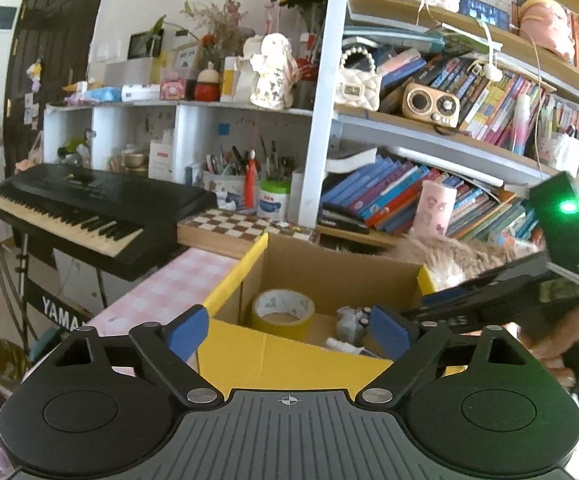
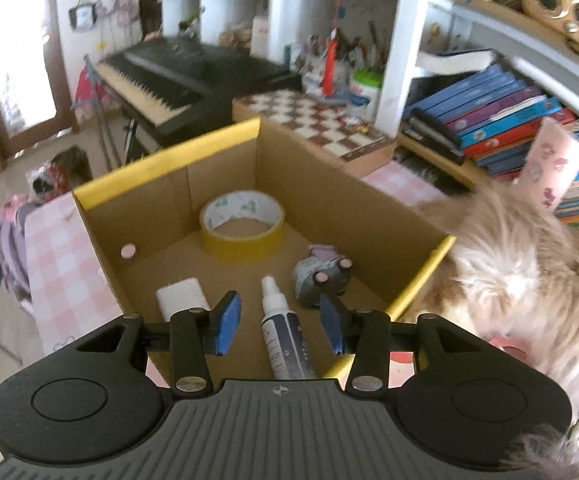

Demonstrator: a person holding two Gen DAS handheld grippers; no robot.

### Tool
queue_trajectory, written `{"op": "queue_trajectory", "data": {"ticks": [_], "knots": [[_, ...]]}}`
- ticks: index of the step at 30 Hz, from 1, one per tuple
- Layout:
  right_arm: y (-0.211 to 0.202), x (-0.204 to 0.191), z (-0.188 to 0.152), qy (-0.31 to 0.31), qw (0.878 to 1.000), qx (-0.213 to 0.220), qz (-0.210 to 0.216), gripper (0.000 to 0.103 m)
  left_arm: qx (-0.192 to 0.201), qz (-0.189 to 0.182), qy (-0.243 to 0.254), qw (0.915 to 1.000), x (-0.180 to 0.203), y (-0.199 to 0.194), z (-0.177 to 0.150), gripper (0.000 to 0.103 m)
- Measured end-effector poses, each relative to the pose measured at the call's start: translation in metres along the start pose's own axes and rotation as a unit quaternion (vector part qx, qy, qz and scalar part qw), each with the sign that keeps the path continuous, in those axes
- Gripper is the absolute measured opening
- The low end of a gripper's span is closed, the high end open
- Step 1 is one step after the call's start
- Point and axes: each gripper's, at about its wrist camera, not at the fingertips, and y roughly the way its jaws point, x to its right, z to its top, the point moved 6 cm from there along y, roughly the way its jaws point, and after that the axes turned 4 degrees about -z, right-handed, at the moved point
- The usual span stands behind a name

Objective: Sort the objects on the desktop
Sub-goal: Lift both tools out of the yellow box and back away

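While both tools hang over it, the box sits open on the table.
Box: brown cardboard, square, with yellow tape on its top edges.
Table: pink and white checked cloth.
Bottle: a thin spray bottle lying flat on the box floor. Its long side runs from near the camera toward the far wall, and its white cap points away. Its body is white and dark blue.
Bottle place: under the gap of the right tool, touching neither pad.
Right tool: black arms, blue pads, a narrow gap, holding nothing.
Tape roll: a wide ring lying flat near the back of the box, yellow outside and white inside.
Toy: small and grey, with pink round bits, just right of the bottle. Its shape is hard to tell.
White block: smooth, with round corners, flat by the left wall of the box.
Left tool: pads wide apart, holding nothing, over the near edge of the box.
Fluffy thing: tan and white fur just outside the right side of the box.
Behind: a chess board, a black keyboard and shelves of books.
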Motion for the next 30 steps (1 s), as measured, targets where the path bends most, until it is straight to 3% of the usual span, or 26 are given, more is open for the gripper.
{"op": "queue_trajectory", "data": {"ticks": [9,17,30], "knots": [[-0.053,0.015,-0.008,0.045,0.995,0.061,-0.061,0.052,0.002,-0.014,-0.001,0.9999,0.003,-0.005,0.005,0.093],[-0.09,0.02,-0.03,0.096,0.984,0.091,-0.12,0.059,-0.004,-0.033,0.007,0.9994,0.004,-0.012,0.003,0.094],[-0.133,0.0,-0.075,0.148,0.969,0.092,-0.174,0.062,-0.017,-0.06,0.027,0.9977,0.003,-0.039,-0.012,0.094]]}}
